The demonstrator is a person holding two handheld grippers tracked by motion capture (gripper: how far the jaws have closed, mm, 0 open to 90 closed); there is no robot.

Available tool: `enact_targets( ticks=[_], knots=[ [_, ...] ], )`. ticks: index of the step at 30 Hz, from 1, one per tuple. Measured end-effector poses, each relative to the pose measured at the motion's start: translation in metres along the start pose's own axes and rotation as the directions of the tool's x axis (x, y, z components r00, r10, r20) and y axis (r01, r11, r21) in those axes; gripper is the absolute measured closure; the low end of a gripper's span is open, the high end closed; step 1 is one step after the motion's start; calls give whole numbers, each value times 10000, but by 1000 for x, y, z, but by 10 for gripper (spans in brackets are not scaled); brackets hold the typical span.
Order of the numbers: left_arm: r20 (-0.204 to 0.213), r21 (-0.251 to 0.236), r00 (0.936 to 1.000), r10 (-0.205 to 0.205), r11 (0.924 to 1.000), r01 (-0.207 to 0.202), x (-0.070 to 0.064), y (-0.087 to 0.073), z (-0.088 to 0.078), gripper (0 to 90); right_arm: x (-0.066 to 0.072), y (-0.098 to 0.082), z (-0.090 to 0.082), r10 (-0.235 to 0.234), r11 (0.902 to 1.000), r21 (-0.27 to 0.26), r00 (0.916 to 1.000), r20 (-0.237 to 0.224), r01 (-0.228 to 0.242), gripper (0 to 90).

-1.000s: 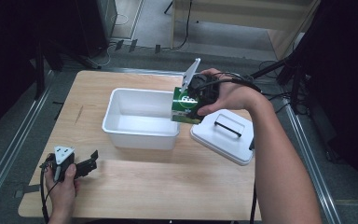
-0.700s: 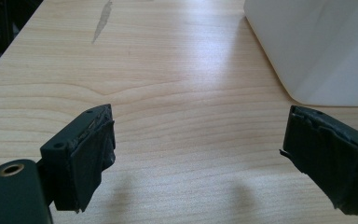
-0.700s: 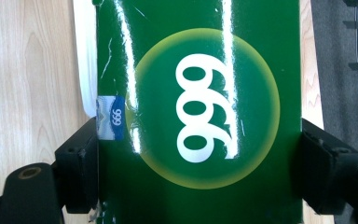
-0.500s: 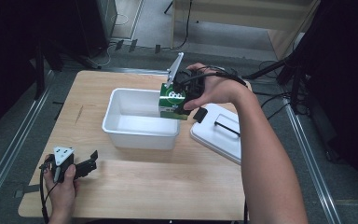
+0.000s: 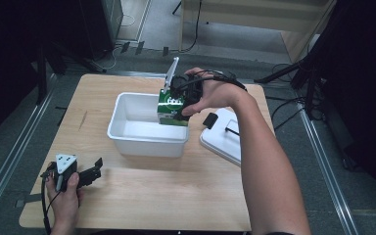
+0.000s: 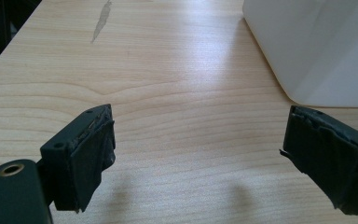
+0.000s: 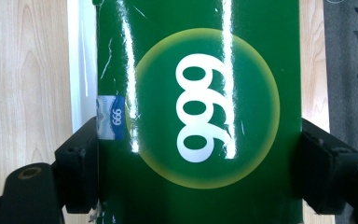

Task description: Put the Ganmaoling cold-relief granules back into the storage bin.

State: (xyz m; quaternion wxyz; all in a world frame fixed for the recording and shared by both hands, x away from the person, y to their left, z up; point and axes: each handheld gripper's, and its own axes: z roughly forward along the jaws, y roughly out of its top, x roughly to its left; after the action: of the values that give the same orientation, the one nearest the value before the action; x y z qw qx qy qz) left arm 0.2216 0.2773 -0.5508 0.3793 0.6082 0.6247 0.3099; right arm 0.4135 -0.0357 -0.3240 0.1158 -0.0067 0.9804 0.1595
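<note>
A glossy green box (image 5: 172,110) with a white "999" mark in a yellow ring (image 7: 200,107) hangs over the right end of the white plastic bin (image 5: 127,129). My right gripper (image 5: 178,100) is shut on the box, a black pad pressed on each side of it (image 7: 81,163). The left gripper (image 5: 95,169) rests low on the table near the front left corner, held by a hand, with its jaws wide apart and bare wood between the pads (image 6: 86,156). The bin's white wall (image 6: 317,51) stands ahead of it to the right.
The bin's white lid (image 5: 225,137), with a handle on top, lies on the wooden table (image 5: 142,191) just right of the bin. Cables run across the floor behind the table. A metal rail runs along the table's left side.
My right hand has carried the green box leftward, from above the lid's edge to over the bin's right end. The left gripper has stayed where it was.
</note>
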Motion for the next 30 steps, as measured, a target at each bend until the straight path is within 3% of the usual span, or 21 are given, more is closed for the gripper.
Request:
enact_targets(
  ticks=[17,30],
  knots=[
    [27,62,10000,-25,10000,25,1,0,0,97,-1,-1,30,192,9998,102,9996,-216,-190,166],
    [22,66,10000,-66,10000,66,1,1,0,97,-1,-7,49,185,9997,147,9998,-119,-184,165]
  ],
)
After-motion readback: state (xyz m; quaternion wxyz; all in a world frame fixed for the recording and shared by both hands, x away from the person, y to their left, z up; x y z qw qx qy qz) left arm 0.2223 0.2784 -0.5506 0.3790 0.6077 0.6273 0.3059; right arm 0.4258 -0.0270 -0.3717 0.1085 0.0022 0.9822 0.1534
